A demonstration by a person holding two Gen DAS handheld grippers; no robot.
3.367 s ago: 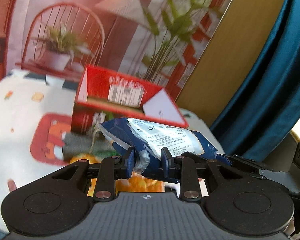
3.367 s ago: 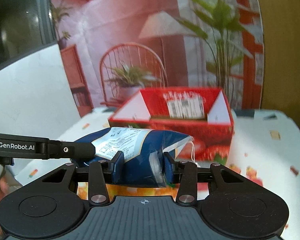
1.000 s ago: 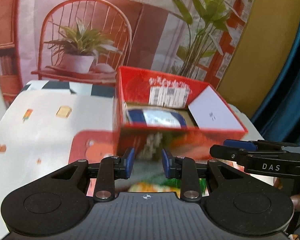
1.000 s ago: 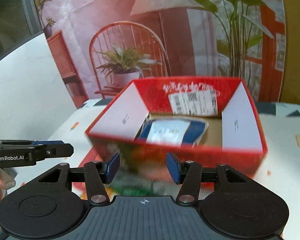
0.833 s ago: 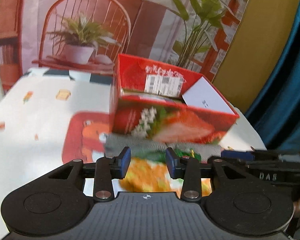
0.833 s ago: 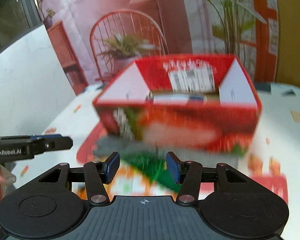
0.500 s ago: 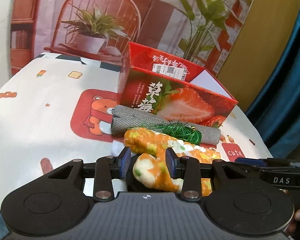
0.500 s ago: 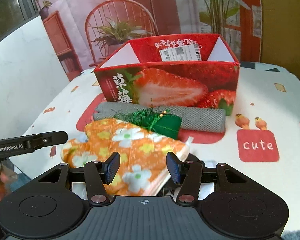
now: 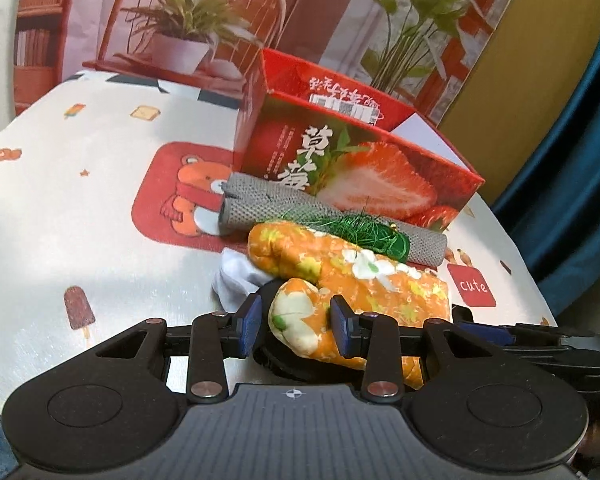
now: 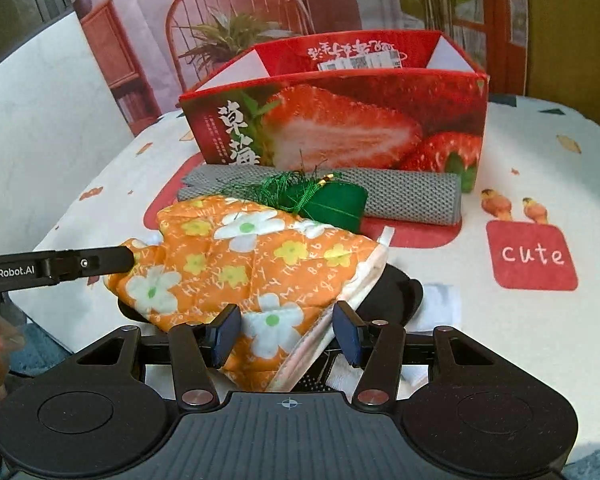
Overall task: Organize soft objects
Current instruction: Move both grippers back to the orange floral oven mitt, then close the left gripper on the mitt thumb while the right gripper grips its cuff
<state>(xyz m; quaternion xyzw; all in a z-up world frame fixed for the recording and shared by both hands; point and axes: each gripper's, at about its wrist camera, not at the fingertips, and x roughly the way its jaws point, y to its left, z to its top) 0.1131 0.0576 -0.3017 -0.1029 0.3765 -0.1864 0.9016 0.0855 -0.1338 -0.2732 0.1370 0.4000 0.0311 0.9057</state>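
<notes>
The left gripper [image 9: 296, 324] is held low over the near edge of the table [image 9: 80, 216], pointing toward the box; its blue pads [image 9: 247, 323] bracket the thumb of the orange floral oven mitt [image 9: 340, 268], the right-hand pad against the fabric, a sliver of gap at the left-hand one, so the jaws stand parted and not clamped. The right gripper [image 10: 286, 332] is level and low at the mitt's cuff end; its jaws stand wide, with the mitt's white-trimmed edge lying between the pads [image 10: 225, 330] and touching neither firmly. From the right wrist view, the left gripper's finger reaches in from the left edge and meets the mitt's far tip.

Counted on the table: one oven mitt; one rolled grey mesh mat [image 10: 404, 196] lying just in front of the box; one green tasselled sachet [image 10: 332, 200] resting on the mat and against the mitt; one black object [image 10: 396, 292] under the mitt; white cloth [image 9: 236, 276] poking out beneath it.

One red strawberry carton [image 10: 340, 120] stands open-topped behind the mat, flaps up; its contents are hidden from both views by the front wall.
</notes>
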